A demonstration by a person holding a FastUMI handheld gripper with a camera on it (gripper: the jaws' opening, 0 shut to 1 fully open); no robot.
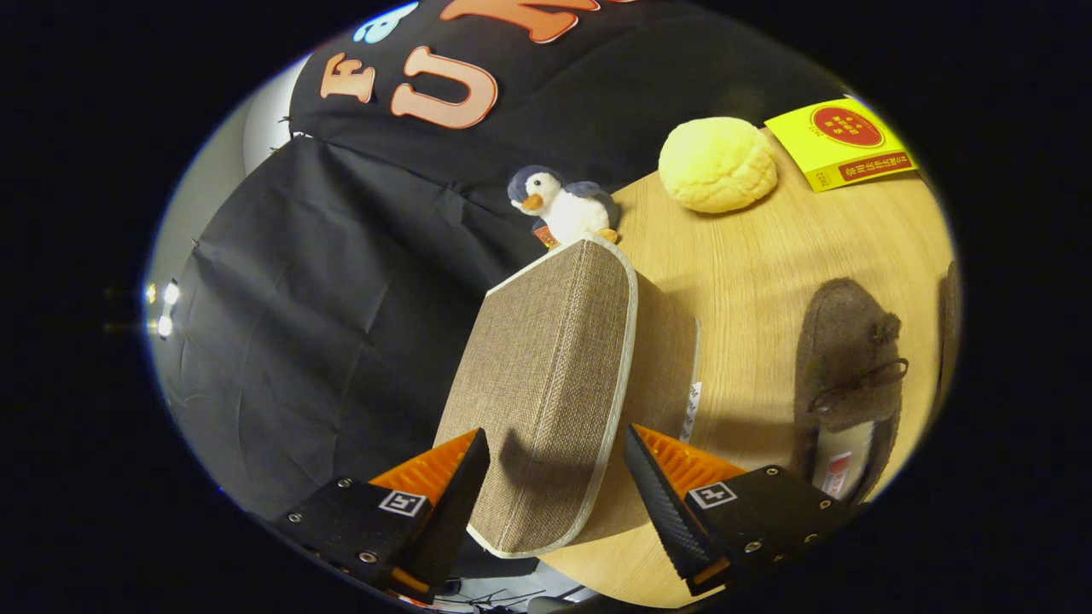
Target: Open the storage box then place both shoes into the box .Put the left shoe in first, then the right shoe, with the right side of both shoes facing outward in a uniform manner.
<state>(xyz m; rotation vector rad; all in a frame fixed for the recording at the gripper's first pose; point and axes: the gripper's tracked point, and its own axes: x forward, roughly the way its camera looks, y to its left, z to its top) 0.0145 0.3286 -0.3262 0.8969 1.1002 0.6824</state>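
The storage box (554,367) is beige woven fabric with pale piping and stands on the wooden table (751,281); its lid lies shut on the body. My gripper (554,439) is open, with the near edge of the lid between the two fingers and a small gap at each side. A brown suede shoe (849,375) with a bow lace lies on the table beside the box, beyond the right finger, its opening towards me. A sliver of a second brown shoe (949,324) shows past the first one.
A small penguin plush (559,205) stands just behind the box at the table's edge. Further off on the table lie a yellow bun-shaped toy (718,164) and a yellow booklet (840,141). Black cloth hangs past the table's edge.
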